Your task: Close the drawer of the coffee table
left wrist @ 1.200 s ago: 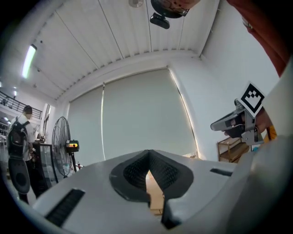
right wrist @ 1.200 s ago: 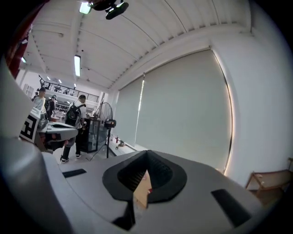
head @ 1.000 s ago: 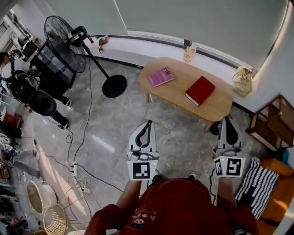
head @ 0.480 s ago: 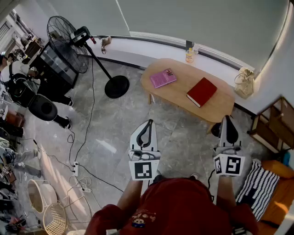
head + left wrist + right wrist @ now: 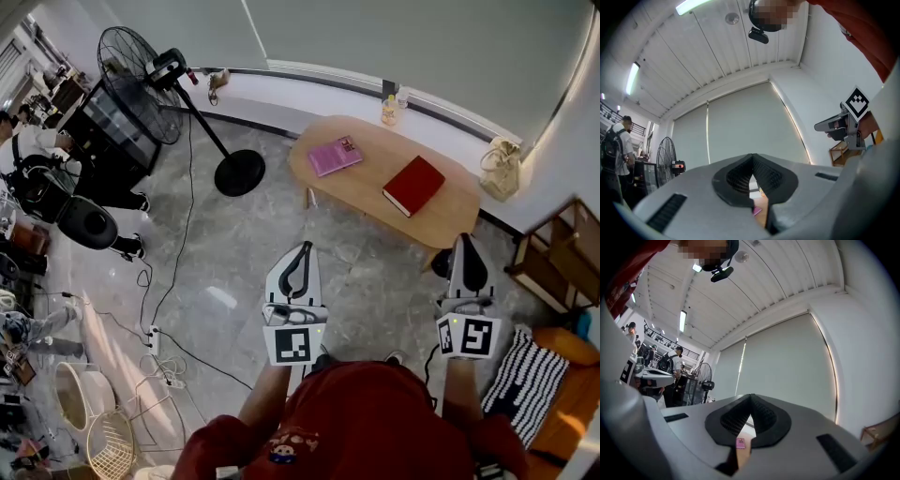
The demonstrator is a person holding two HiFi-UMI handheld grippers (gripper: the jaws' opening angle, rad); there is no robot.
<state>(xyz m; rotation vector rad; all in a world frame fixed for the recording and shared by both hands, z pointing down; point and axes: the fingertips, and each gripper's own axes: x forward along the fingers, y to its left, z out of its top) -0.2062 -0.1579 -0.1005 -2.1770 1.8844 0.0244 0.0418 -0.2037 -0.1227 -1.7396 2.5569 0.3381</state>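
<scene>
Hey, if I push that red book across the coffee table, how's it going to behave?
The red book lies flat and closed, so it would probably slide rather than tip or roll. It looks thick and hard-covered, so likely stiff and fairly heavy. The table top looks smooth, so it may skid easily.

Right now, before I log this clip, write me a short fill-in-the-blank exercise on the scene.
The oval light-wood coffee table carries ___ books.
In the head view, the thin pink book lies to the ___ of the thick red book.
The left tool and the right tool both hold their jaws ___, with nothing between them.
Missing words: two; left; closed.
</scene>
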